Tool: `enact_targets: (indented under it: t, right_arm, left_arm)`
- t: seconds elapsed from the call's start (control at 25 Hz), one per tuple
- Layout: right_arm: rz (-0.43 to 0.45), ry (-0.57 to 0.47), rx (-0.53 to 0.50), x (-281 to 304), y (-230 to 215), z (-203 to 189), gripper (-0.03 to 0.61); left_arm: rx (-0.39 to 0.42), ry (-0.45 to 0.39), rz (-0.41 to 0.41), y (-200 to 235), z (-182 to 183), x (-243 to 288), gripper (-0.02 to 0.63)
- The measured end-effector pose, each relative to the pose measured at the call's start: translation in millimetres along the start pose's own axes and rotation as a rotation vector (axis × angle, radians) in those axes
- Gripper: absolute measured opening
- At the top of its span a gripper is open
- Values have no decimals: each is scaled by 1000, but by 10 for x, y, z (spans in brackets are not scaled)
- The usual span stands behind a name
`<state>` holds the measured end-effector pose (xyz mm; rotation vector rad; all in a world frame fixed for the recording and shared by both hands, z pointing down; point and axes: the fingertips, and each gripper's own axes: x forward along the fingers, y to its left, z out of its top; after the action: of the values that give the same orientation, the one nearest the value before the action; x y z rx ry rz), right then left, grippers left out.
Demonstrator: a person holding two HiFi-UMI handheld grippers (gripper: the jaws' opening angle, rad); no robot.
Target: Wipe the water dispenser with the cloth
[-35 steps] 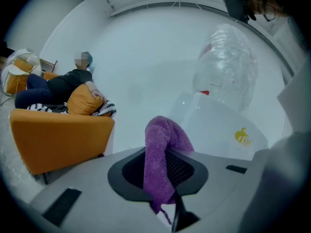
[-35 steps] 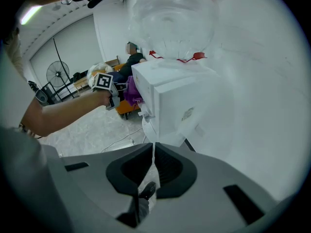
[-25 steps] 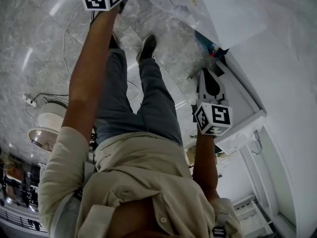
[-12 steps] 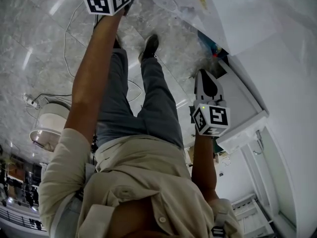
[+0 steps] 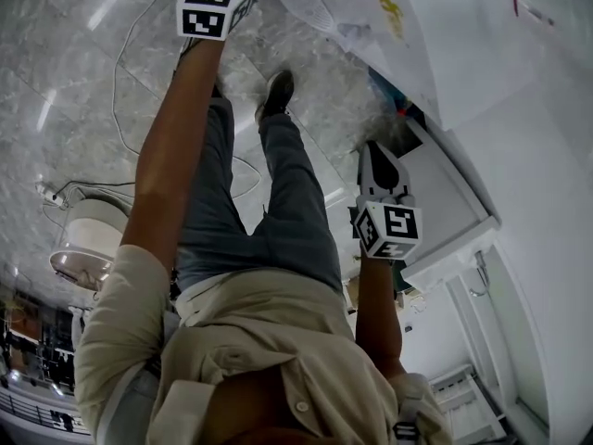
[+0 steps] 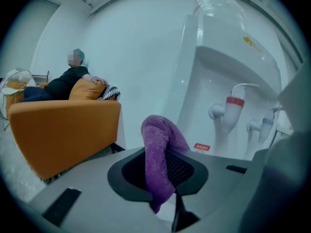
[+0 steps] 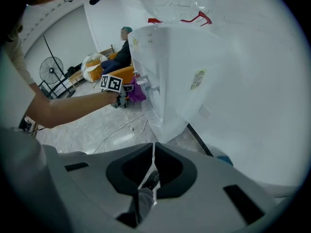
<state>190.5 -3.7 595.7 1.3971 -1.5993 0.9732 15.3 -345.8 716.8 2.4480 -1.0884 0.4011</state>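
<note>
Nothing can be read: on the dispenser (image 6: 214,76), the red label (image 6: 202,147), yellow mark (image 6: 249,41) and side sticker (image 7: 196,79) are too blurred.

Lounge or lobby, orange sofa (image 6: 63,130), water dispenser (image 6: 228,72), marble floor (image 5: 65,82)

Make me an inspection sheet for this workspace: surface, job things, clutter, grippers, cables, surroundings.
Surface: glossy grey marble floor; no table in view.
Job's things: white dispenser with a red tap and a blue tap; purple cloth close to the tap side, contact cannot be told.
Clutter: blue object on the floor by the wall, too small to identify.
Grippers: left gripper shut on the cloth; right gripper shut, empty, beside the dispenser.
Cables: white cable loose on the floor near the dispenser; power strip further off.
Surroundings: orange sofa with a seated person; standing fan.
</note>
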Motion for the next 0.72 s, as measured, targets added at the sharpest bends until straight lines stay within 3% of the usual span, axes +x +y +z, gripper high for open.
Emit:
enact_targets:
  t: [0.24, 0.44, 0.6, 0.72]
  right_arm:
    - [-2, 27, -12, 150, -70, -48, 28]
    - [12, 35, -30, 230, -63, -32, 28]
    - [4, 41, -34, 242, -101, -5, 28]
    - [6, 39, -33, 261, -100, 18, 28]
  left_arm:
    - [23, 5, -5, -121, -158, 50, 86]
    - [60, 21, -135, -871, -314, 179, 86]
    - [5, 13, -168, -1140, -395, 165, 85]
    - [37, 34, -248, -1490, -485, 85, 86]
